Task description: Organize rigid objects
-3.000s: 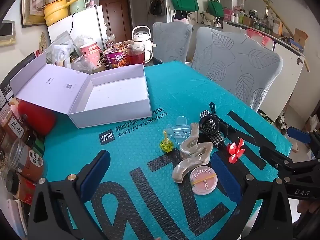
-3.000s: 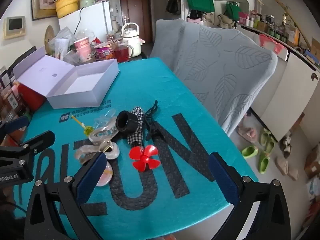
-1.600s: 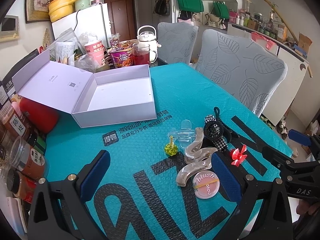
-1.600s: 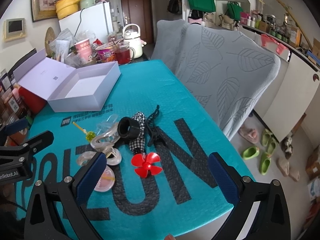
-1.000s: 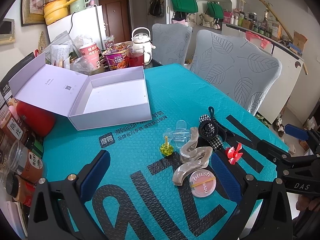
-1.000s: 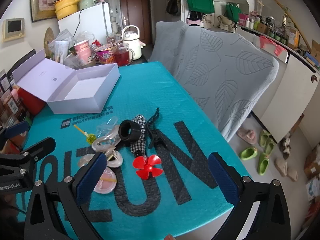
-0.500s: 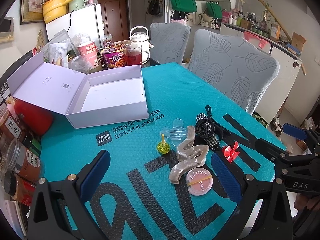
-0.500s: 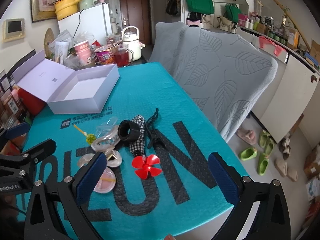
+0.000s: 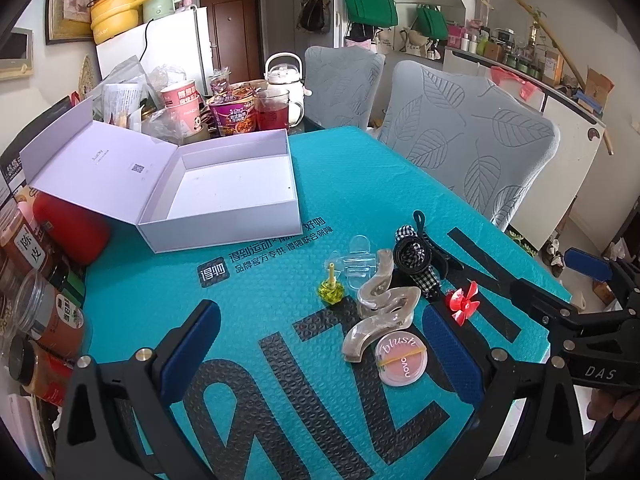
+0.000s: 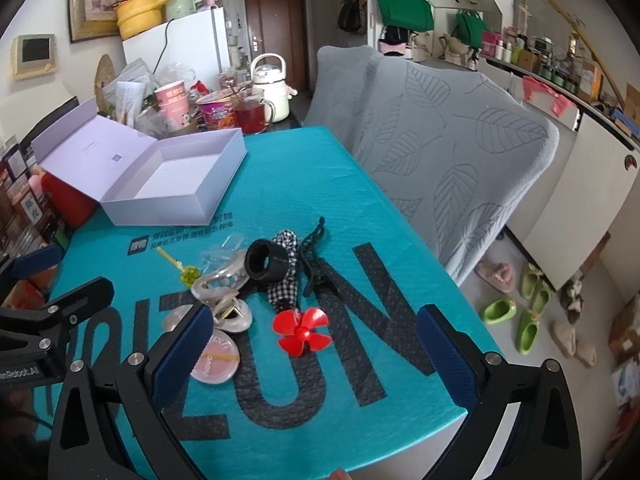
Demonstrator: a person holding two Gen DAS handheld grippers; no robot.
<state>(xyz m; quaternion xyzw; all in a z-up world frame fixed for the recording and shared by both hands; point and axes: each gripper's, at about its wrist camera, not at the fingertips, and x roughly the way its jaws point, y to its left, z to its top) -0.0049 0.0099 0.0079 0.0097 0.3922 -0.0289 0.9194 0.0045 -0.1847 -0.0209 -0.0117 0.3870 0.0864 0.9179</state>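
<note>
At the far left, jars [image 9: 48, 316] line the edge of the table [image 9: 360, 168], so you have little room on that side. Next comes the open white box [image 9: 224, 192], lid laid back to the left and its tray clear, with bare teal mat between its front wall and the clutter. Your left gripper [image 9: 320, 356] hangs above the mat with jaws spread wide and nothing between them. The small items sit in one tight cluster: yellow-green top [image 9: 330, 287], clear S-shaped clip [image 9: 380, 300], pink blush compact [image 9: 402, 360], black ring [image 10: 266, 260] on a checkered scrunchie [image 10: 286, 284], black claw clip [image 10: 314, 256], red propeller [image 10: 302, 332]. Your right gripper [image 10: 310, 352] is likewise wide open and empty, above the propeller. To the right the mat is bare up to the table edge, with a grey chair [image 10: 440, 148] just beyond.
</note>
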